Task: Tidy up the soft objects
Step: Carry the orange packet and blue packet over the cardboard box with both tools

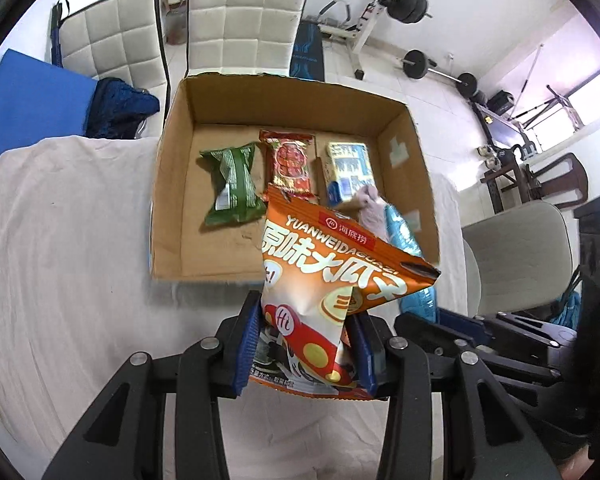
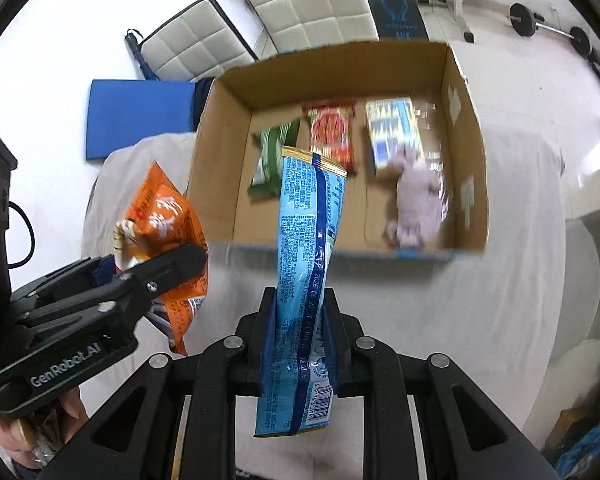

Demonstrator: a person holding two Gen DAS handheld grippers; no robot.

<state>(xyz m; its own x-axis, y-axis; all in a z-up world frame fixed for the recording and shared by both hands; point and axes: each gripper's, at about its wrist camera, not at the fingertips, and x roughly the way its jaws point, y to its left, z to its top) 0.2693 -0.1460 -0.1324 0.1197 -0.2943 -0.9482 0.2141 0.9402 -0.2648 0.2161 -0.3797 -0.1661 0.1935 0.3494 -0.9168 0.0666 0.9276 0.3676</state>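
Observation:
My left gripper (image 1: 306, 344) is shut on an orange snack bag (image 1: 332, 276) and holds it above the table just in front of the cardboard box (image 1: 168, 200). My right gripper (image 2: 300, 340) is shut on a light blue snack bag (image 2: 306, 248), upright before the box (image 2: 472, 152). The left gripper (image 2: 100, 300) with the orange bag (image 2: 160, 220) shows at the left of the right wrist view. In the box lie a green packet (image 1: 232, 184), a red packet (image 1: 290, 164), a blue-yellow packet (image 1: 348, 168) and a pink plush toy (image 2: 416, 204).
The box stands on a table under a white cloth (image 1: 60, 240). Behind it are two white padded chairs (image 1: 244, 20), a blue mat (image 1: 32, 100) and gym weights (image 1: 412, 4). A grey chair (image 1: 516, 256) stands at the right.

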